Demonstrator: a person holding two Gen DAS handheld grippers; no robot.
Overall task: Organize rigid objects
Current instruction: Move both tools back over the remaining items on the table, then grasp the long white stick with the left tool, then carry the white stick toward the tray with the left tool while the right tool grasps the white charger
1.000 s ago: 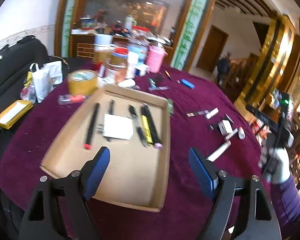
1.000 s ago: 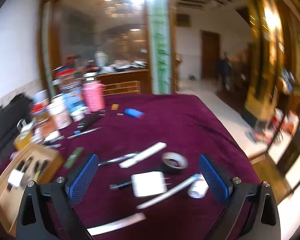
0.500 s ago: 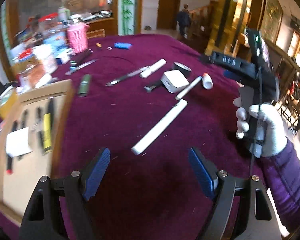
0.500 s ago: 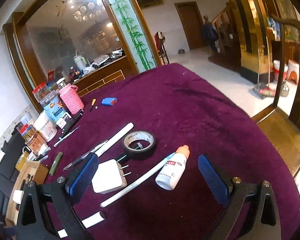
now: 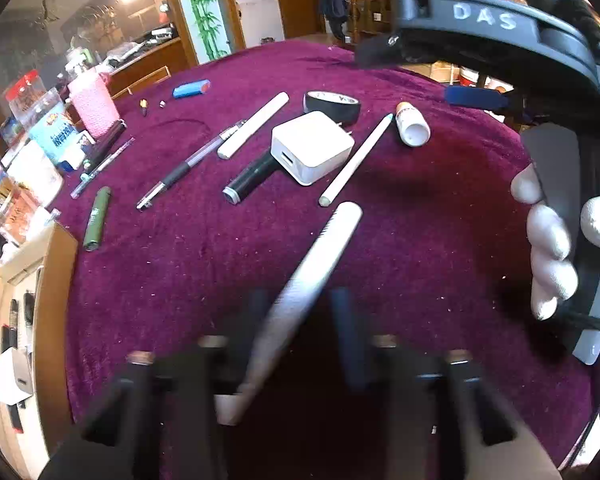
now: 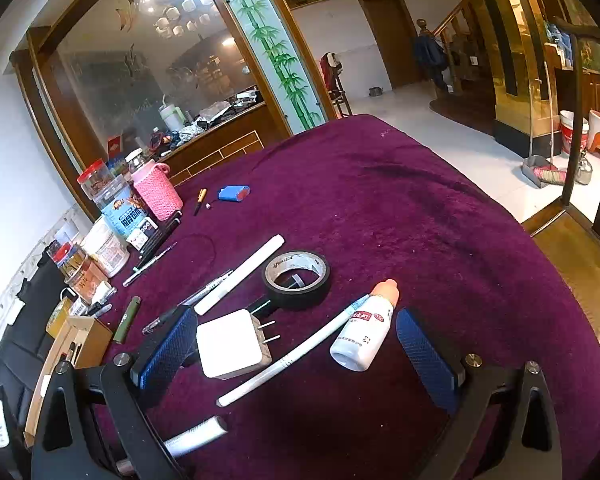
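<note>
L jaws closing round white tube, R spread wide.

My left gripper (image 5: 300,312) blurs mid-close, white tube (image 5: 316,264) btwn fingers on purple cloth (image 5: 420,208). My right gripper (image 6: 296,344) wide over charger (image 6: 230,348), thin white pen (image 6: 296,356) & bottle (image 6: 366,334).

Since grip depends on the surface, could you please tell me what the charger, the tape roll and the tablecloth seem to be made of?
Charger: probably hard white plastic, smooth and slightly glossy, with metal prongs.
Tape roll: black tape, likely vinyl, with a faint sheen; pale inner core, maybe cardboard.
Tablecloth: purple fabric, seemingly velvet, with a matte nap that shows brushed streaks and lint.
</note>
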